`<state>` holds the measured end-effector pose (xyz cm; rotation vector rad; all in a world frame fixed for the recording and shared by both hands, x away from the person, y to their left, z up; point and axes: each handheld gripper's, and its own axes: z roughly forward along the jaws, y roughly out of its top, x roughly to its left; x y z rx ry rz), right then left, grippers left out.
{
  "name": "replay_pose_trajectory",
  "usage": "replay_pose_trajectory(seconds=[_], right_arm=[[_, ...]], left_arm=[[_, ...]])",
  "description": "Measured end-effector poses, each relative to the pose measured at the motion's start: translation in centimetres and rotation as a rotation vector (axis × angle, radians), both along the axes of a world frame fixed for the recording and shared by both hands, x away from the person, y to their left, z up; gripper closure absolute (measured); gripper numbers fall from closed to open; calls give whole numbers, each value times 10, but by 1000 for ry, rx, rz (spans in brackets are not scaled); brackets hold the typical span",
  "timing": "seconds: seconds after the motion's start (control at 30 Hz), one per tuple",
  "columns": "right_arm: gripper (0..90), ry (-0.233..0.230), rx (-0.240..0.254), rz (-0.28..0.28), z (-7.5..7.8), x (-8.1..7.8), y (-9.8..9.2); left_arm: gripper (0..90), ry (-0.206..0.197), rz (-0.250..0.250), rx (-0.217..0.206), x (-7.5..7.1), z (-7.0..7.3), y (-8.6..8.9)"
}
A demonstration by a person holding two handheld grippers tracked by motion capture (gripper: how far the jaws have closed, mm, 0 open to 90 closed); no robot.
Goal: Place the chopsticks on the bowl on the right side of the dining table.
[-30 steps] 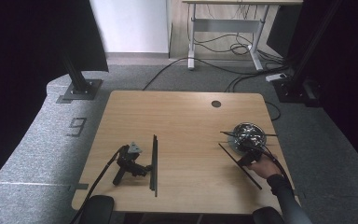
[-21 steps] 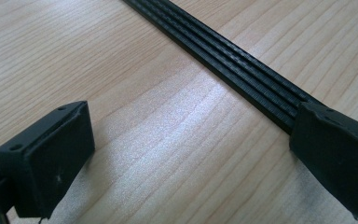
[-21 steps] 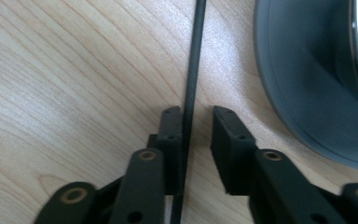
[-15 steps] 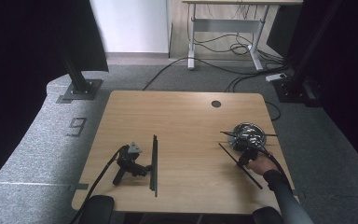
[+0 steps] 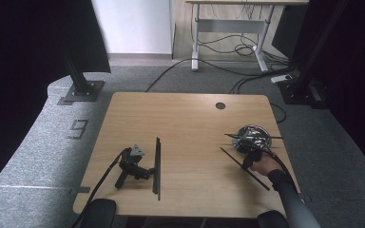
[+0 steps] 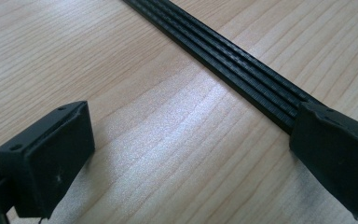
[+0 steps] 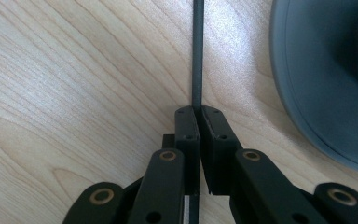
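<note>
The right gripper (image 7: 198, 112) has just closed its black jaws on a thin, matte black rod (image 7: 197, 51), which lies flat on the pale wood-grain table (image 5: 185, 118) near its right edge, beside a round grey dish (image 7: 326, 79). The left gripper (image 6: 186, 154) rests near the front left corner, jaws wide apart, one pad touching a long, ribbed black strip (image 6: 223, 56).

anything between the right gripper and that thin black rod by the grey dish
Nothing visible does. The right gripper has just been closing and its jaws now pinch the thin black rod on the table, with the grey dish off to one side.
</note>
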<state>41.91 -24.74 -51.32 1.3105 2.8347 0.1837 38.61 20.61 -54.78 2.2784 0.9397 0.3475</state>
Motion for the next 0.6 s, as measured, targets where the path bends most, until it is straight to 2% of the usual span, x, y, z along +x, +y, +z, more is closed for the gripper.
replay_pose_trajectory(seconds=[0.23,0.6], right_arm=[[856,-9,13,-1,1,-1,-1],[856,-53,24,27,20,-6,3]], left_arm=[[0,0,0,0,0,0,0],[0,-1,-1,0,0,0,0]])
